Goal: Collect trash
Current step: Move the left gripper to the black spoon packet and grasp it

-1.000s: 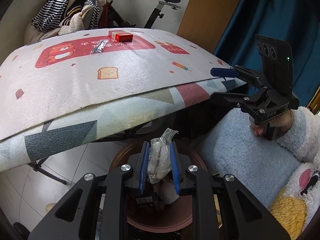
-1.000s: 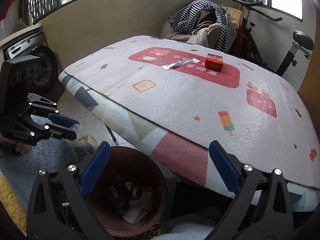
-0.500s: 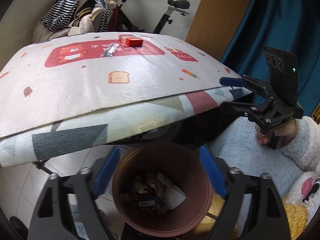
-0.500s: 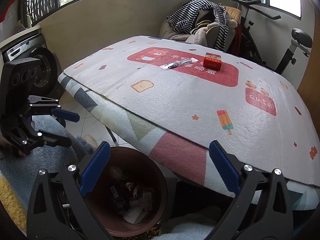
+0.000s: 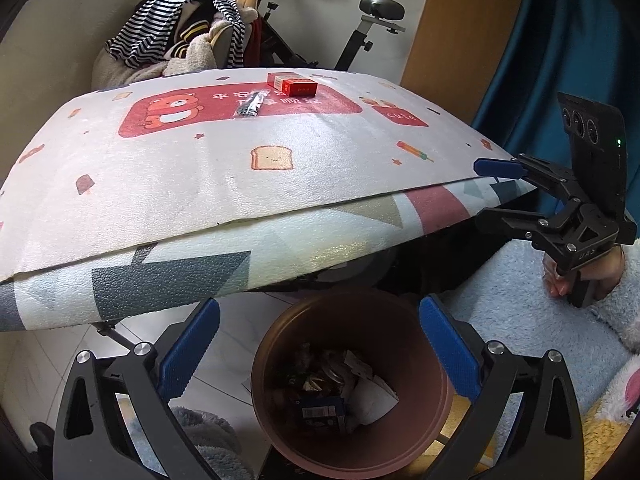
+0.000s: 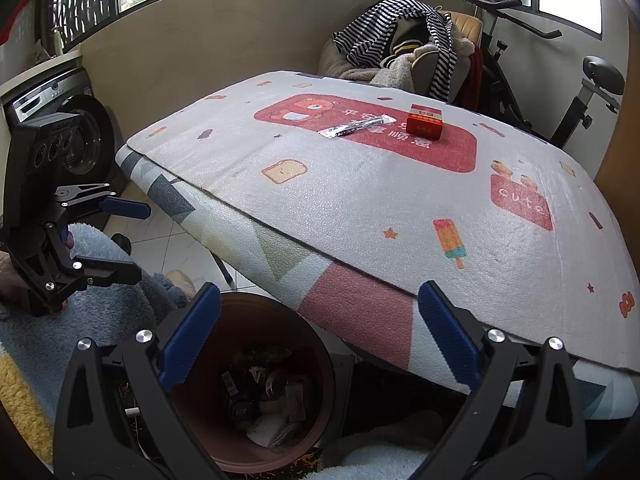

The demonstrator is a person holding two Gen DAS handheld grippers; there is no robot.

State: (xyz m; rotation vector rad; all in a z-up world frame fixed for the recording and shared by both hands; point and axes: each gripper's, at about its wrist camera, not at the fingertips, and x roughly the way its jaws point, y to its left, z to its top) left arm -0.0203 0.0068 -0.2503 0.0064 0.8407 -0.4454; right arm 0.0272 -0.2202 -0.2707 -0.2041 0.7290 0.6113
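Observation:
A brown waste bin [image 5: 360,320] stands on the floor under the table edge, holding several wrappers and papers [image 5: 332,392]. My left gripper [image 5: 318,320] hangs over the bin with its jaws opening wide and nothing between them. The right gripper [image 6: 320,300] hovers open and empty beside the bin [image 6: 272,320], near the table edge. Each gripper shows in the other's view: the left gripper [image 6: 136,240] and the right gripper [image 5: 484,192], both held by a hand. On the patterned table mat [image 5: 200,168] lie a red box [image 5: 294,83] and a black wrapped stick [image 5: 250,105].
A chair heaped with striped clothes [image 5: 180,36] and an exercise bike [image 5: 368,20] stand behind the table. A washing machine [image 6: 80,136] is at the left wall. A blue curtain [image 5: 560,40] hangs at the right. The person's fluffy blue garment [image 5: 520,312] lies by the bin.
The left gripper was shut on a clear crumpled wrapper over the bin; its jaws have spread wide and the wrapper has dropped out of them. The right gripper kept still.

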